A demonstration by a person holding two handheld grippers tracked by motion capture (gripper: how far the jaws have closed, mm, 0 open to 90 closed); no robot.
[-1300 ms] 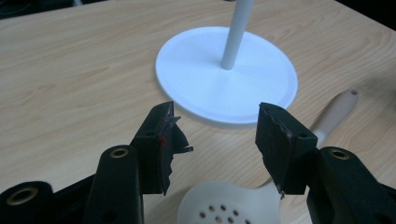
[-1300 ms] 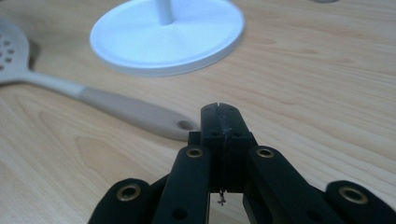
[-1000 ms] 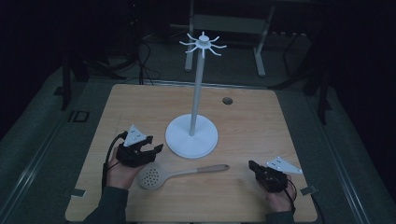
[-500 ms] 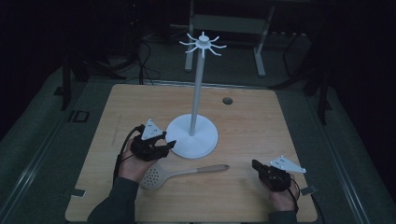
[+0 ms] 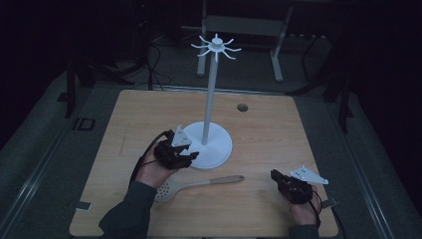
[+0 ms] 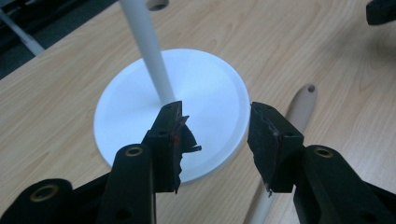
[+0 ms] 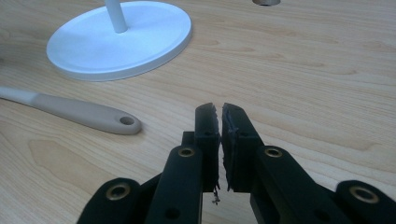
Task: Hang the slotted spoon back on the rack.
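A beige slotted spoon (image 5: 196, 184) with a perforated round head and a long handle lies flat on the light wooden table (image 5: 278, 129), near the front edge, between the two hands. Its long axis runs nearly parallel to that front edge in the high view, tilted slightly: the head points toward the person's left and a little nearer the person, while the handle end, with its hanging hole (image 7: 126, 121), points toward the person's right. The head is partly covered by the left hand (image 5: 152, 172). Just behind the spoon stands a white utensil stand with a round disc base (image 5: 216, 149), a tall slim pole and short radial hooks at the top (image 5: 216, 46). The left gripper (image 6: 215, 128) hovers over the front rim of that base, jaws spread with nothing between them; they have just been closing. The spoon handle shows past its right jaw, not touched. The right gripper (image 7: 220, 112) sits low over the bare table, well apart from the handle end, its jaws nearly together with a thin gap and holding nothing; they have just been opening.
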